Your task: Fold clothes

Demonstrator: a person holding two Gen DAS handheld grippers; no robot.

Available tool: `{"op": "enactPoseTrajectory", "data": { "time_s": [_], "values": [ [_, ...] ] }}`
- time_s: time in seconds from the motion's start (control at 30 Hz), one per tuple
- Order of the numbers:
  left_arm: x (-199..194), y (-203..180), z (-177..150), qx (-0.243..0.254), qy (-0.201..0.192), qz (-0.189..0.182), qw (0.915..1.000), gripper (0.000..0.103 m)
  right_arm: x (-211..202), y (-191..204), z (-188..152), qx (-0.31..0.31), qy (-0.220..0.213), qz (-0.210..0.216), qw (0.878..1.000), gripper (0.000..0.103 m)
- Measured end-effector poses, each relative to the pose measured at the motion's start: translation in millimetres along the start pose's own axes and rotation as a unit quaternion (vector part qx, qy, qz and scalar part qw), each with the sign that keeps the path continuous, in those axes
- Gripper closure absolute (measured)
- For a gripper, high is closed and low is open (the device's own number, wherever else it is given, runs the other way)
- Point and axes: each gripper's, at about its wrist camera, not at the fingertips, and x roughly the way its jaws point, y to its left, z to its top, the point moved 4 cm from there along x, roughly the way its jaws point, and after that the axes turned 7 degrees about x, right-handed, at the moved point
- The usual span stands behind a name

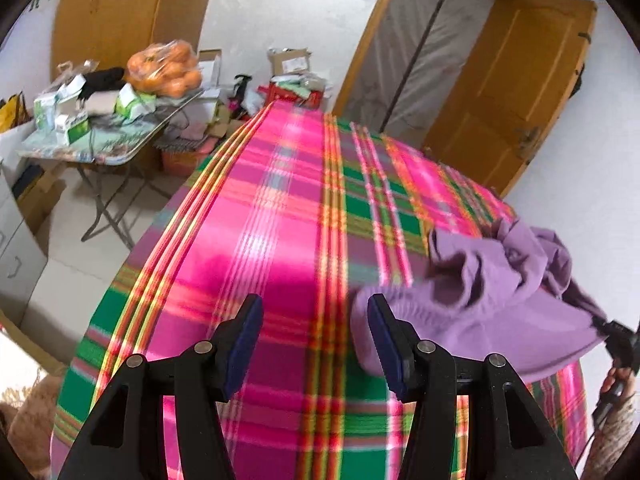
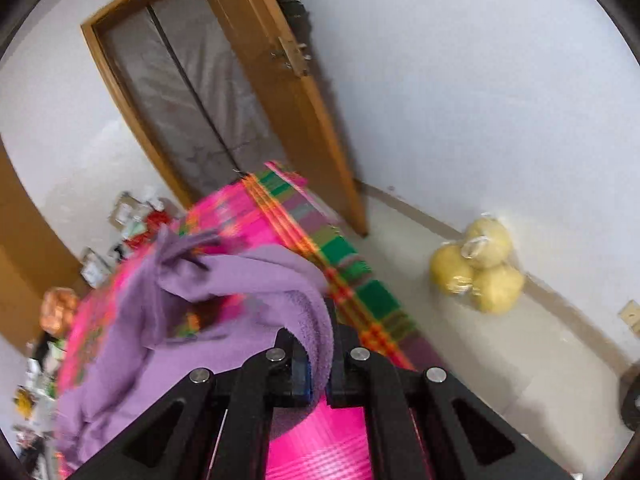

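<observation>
- Fingers of the left gripper [image 1: 316, 340]: spread wide, empty, poised over the plaid cloth [image 1: 280, 240] covering the bench.
- Fingers of the right gripper [image 2: 320, 364]: clamped on a fold of the purple garment [image 2: 224, 280].
- Purple garment [image 1: 480, 300]: crumpled, partly lifted from the bench's right side, one edge just beside the left gripper's right finger.
- Background: wooden door [image 1: 508, 92]; bagged oranges [image 1: 168, 68] on a folding table [image 1: 120, 148].
</observation>
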Motion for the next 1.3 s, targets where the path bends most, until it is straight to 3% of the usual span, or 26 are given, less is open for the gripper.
{"op": "enactPoseTrajectory", "data": {
  "time_s": [0.03, 0.1, 0.27, 0.33, 0.43, 0.5, 0.6, 0.8, 1.03, 1.17, 1.3],
  "values": [
    [1, -4, 6, 0.005, -0.001, -0.006, 1.0, 0.047, 10, 0, -6, -0.017, 0.027, -0.019, 0.999, 0.098],
    [7, -12, 16, 0.015, 0.002, -0.019, 0.9997, 0.047, 14, -1, -17, -0.049, 0.041, -0.055, 0.996, 0.096],
    [25, -38, 23, 0.082, 0.023, -0.029, 0.9959, 0.046, -3, 19, -19, -0.107, 0.007, -0.087, 0.99, 0.086],
    [33, -49, 21, 0.122, 0.036, -0.029, 0.9914, 0.046, -12, 37, -18, -0.122, 0.034, -0.032, 0.992, 0.085],
    [42, -59, 13, 0.177, 0.054, -0.015, 0.9826, 0.046, -20, 62, -19, -0.129, 0.094, 0.082, 0.984, 0.072],
    [45, -59, 6, 0.195, 0.061, -0.008, 0.9789, 0.046, -20, 75, -22, -0.15, 0.11, 0.093, 0.978, 0.071],
    [43, -51, -1, 0.185, 0.064, -0.013, 0.9806, 0.046, -16, 96, -30, -0.188, 0.129, 0.11, 0.967, 0.068],
    [39, -36, -8, 0.159, 0.062, -0.032, 0.9847, 0.046, -2, 186, -60, -0.242, 0.2, 0.264, 0.912, 0.068],
    [50, -32, -6, 0.148, 0.07, -0.039, 0.9858, 0.046, 61, 289, -70, -0.333, 0.184, 0.232, 0.895, 0.068],
    [62, -31, -8, 0.152, 0.085, -0.037, 0.9839, 0.046, 98, 322, -84, -0.391, 0.218, 0.219, 0.867, 0.057],
    [70, -29, -11, 0.138, 0.098, -0.053, 0.9841, 0.046, 117, 336, -99, -0.44, 0.223, 0.206, 0.845, 0.055]
  ]
}}
